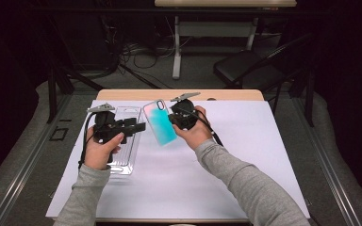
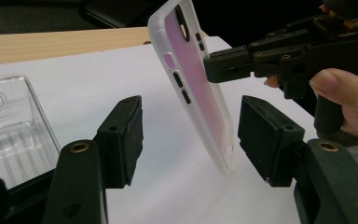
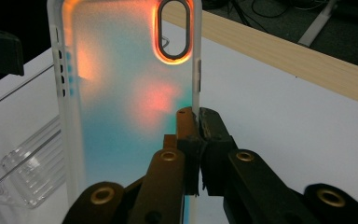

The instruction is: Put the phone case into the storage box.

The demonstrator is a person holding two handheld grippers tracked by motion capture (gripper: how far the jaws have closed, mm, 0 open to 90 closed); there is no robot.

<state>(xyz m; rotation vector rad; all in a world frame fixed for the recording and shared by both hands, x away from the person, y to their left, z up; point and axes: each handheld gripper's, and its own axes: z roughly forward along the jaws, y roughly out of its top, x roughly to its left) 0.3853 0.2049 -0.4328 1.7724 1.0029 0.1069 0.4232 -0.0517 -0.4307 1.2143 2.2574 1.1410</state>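
Phone case mid-handoff, lifted off the bench near the far edge

The right hand-held gripper [image 1: 173,117] is pinching one long edge of the phone case [image 1: 160,123], holding it tilted above the white sheet [image 1: 245,141]. The left hand-held gripper [image 2: 191,135] has its jaws spread wide with the case's lower corner sitting between them, not clamped yet. The clear plastic tray [image 1: 122,155] lies at the left side of the bench, empty as far as I can tell. So I'd say the pickup is done; a second grip and wherever the case goes are still left.
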